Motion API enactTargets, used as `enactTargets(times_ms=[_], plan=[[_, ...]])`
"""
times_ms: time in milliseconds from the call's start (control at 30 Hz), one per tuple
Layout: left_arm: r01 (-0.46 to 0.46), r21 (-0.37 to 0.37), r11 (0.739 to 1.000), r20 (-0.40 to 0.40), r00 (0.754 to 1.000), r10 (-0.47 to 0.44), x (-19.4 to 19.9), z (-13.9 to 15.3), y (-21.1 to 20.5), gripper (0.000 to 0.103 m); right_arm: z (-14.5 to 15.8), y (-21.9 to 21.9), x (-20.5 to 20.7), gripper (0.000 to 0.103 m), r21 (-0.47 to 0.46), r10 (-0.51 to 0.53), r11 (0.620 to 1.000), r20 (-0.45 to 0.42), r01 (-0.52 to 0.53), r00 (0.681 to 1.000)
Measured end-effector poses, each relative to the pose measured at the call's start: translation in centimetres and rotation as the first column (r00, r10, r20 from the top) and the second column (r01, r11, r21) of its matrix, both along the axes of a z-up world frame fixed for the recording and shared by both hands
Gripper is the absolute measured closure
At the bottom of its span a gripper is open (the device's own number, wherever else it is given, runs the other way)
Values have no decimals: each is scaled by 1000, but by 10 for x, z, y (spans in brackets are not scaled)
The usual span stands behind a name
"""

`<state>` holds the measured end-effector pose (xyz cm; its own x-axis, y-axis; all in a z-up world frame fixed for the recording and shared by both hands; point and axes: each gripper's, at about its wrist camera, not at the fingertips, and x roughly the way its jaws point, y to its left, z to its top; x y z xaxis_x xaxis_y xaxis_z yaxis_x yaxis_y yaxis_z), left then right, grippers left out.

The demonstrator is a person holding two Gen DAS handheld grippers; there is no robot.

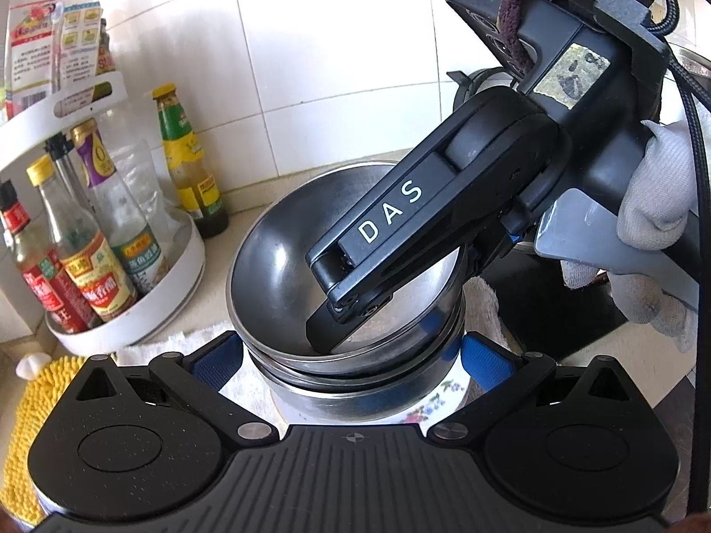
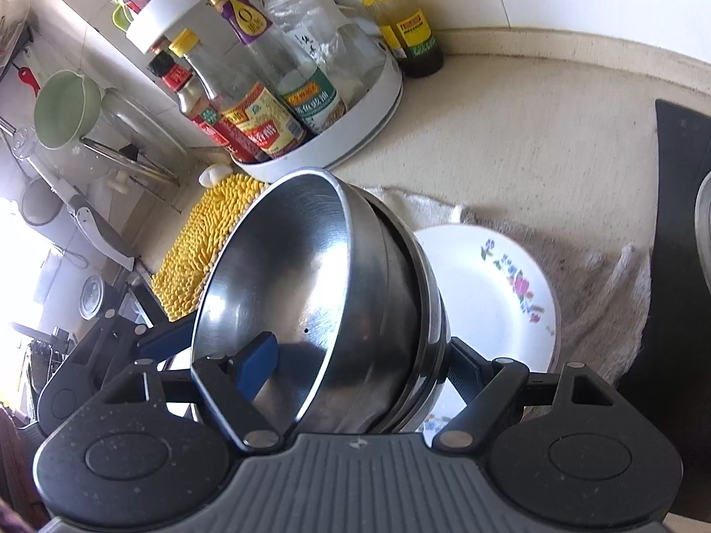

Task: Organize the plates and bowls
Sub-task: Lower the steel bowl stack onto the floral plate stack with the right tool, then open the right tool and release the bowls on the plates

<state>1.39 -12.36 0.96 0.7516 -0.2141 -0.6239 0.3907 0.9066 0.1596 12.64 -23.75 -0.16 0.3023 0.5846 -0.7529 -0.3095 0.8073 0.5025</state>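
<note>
A stack of steel bowls [image 1: 284, 248] sits over a white floral plate [image 1: 437, 402]. My left gripper [image 1: 351, 359] straddles the lower bowls with its blue pads [image 1: 482, 362] on either side, seemingly closed on the stack. My right gripper [image 1: 346, 306] reaches in from the upper right; one finger is inside the top bowl and one outside its wall. In the right wrist view the tilted top bowl [image 2: 275, 293] is pinched between the blue pads [image 2: 257, 362], with the floral plate [image 2: 489, 293] behind it.
A white two-tier rack of sauce bottles [image 1: 89, 257] stands at the left, with a green-capped bottle [image 1: 186, 164] beside it. A yellow mop cloth [image 2: 204, 240] and a grey towel [image 2: 591, 266] lie on the beige counter. A black mat [image 2: 680, 177] is at the right.
</note>
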Motion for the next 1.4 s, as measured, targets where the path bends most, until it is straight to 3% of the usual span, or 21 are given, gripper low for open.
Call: enactTargets(times_ms=[567,700,767,833,933,1067,1200,1400], plan=[[-27,-20,999,-40,999,26,3,-18,4,0,-25,1,4,8,-16,-9,1000,-59,8,998],[-37,-9,999,-12,999,37,5,-18,3,1,-32,2,4,8,-32,-2,999,-77,0,997],[-34,6,999,21,999,34,5,-15,2,1,-32,1,4,12,-12,-6,1000,-61,5,998],[-42,32,999,48,998,40,8,-14,1,1,-33,0,10,23,-23,-6,1000,-59,4,998],[-37,-6,999,73,997,38,19,-15,5,3,-39,-10,21,23,-59,-51,997,-64,48,997],[-33,-75,997,33,999,35,24,-14,12,3,-37,-19,22,23,-86,-64,994,-49,59,997],[-25,-51,998,27,999,27,30,-14,15,3,-37,-18,26,23,-65,-73,995,-56,69,996],[-40,-98,994,-19,999,38,40,-16,32,4,-38,-10,33,23,-52,-60,997,-61,57,996]])
